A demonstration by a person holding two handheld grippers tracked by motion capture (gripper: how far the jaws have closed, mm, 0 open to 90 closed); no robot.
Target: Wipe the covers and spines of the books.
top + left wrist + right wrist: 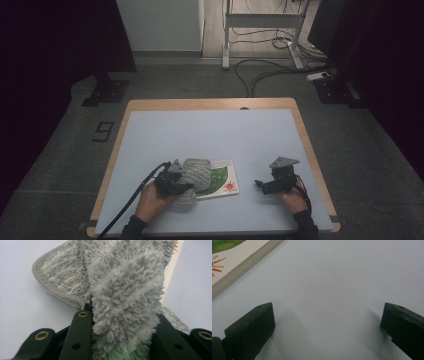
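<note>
The fluffy grey microfibre cloth (194,176), draped over a flat white picture book (224,183) near the table's (210,130) front edge, looks light, limp and grippy, so the left gripper (176,184) clamps a bunched fold, while the right gripper (263,185) rests spread apart.

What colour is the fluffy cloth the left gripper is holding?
Mottled grey and white, with a plain grey hem; the cloth shows best in the left gripper view.

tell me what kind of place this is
Probably a lab or recording room, not a home: a lone table on grey carpet, dark curtains on both sides, loose cables on the floor and a desk frame behind.
</note>
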